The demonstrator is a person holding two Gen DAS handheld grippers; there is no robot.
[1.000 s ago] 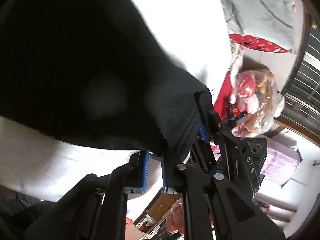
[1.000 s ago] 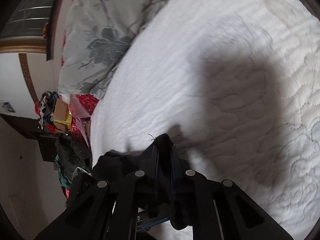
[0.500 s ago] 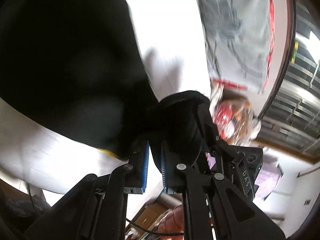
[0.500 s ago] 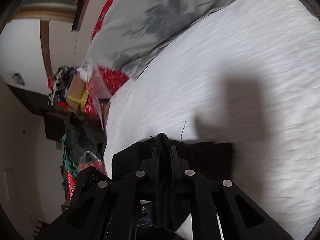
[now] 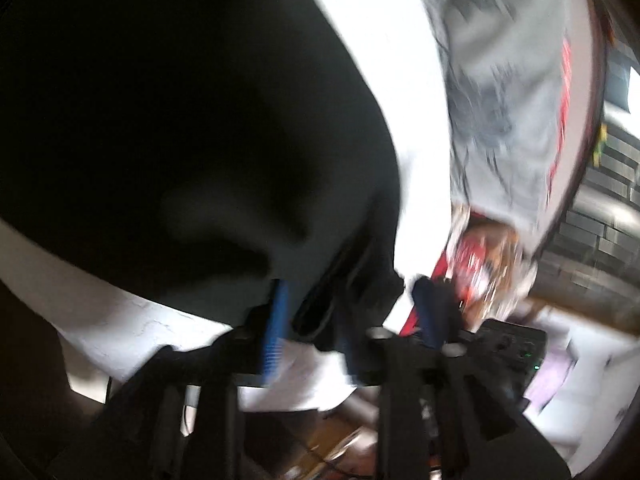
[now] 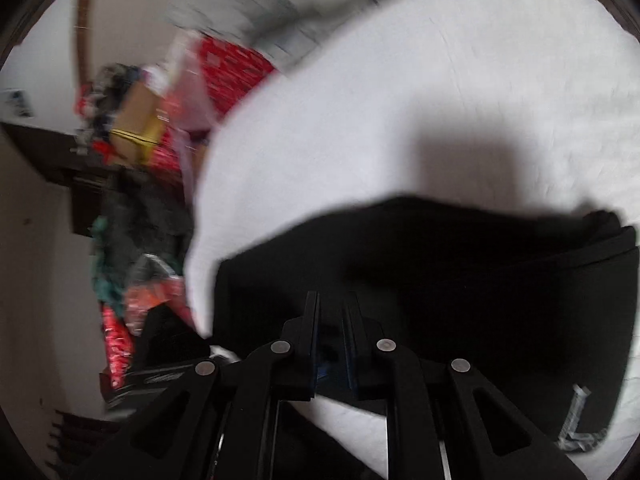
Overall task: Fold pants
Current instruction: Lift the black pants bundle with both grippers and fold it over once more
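The black pants (image 5: 180,120) lie folded over on the white bed (image 5: 380,40). My left gripper (image 5: 314,312) is at their near edge. Its jaws are opening, and a loose fold of black cloth hangs between the blue pads (image 5: 276,320) without being pinched. The right gripper (image 5: 434,312) shows just to its right. In the right wrist view the pants (image 6: 440,272) spread flat ahead, with a pale logo (image 6: 580,420) at lower right. My right gripper (image 6: 332,304) stands at their near edge, its jaws opening by a narrow gap, with dark cloth just past the tips.
A grey floral quilt (image 5: 500,100) lies at the far side of the bed (image 6: 400,100). Beside the bed are a cardboard box (image 6: 136,120), red bags (image 6: 236,68) and a dark heap of clothes (image 6: 140,220). A window grille (image 5: 600,220) is at the right.
Both grippers swept across the bed with the pants' edge pinched between their pads. The cloth now lies on the bed, and both pairs of jaws have parted, the left much wider.
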